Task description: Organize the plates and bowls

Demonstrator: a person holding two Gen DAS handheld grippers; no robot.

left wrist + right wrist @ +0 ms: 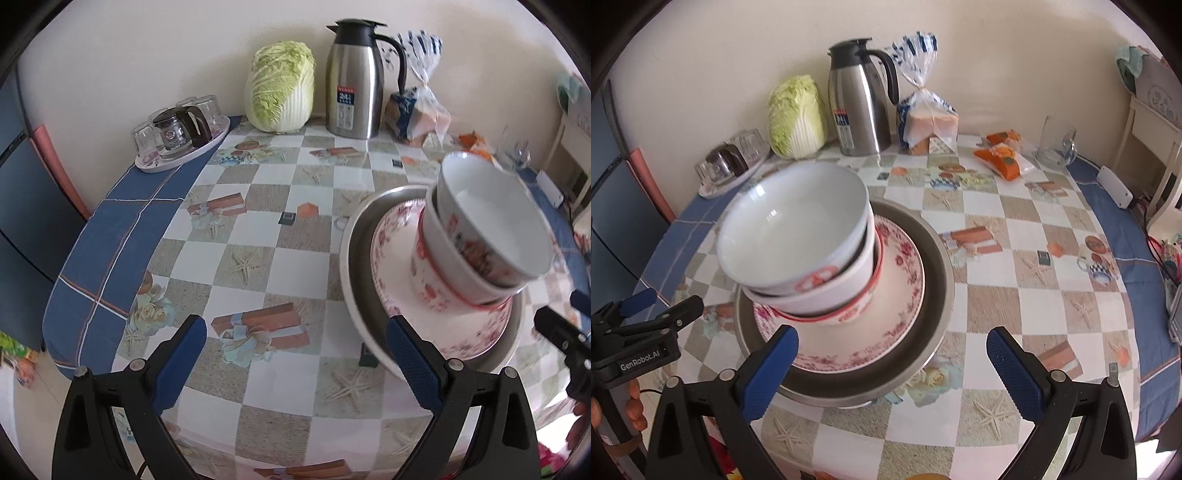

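A stack of dishes stands on the table: a wide metal basin at the bottom, a pink-flowered plate in it, and three nested bowls with red patterns on top, leaning a little. The stack also shows at the right of the left wrist view: basin, plate, bowls. My left gripper is open and empty, just left of the stack. My right gripper is open and empty, in front of the basin's near rim. The left gripper also shows in the right wrist view.
At the back by the wall stand a napa cabbage, a steel thermos jug, a bag of bread and a tray of upturned glasses. Orange snack packets and a glass lie at the back right. The checked tablecloth covers the table.
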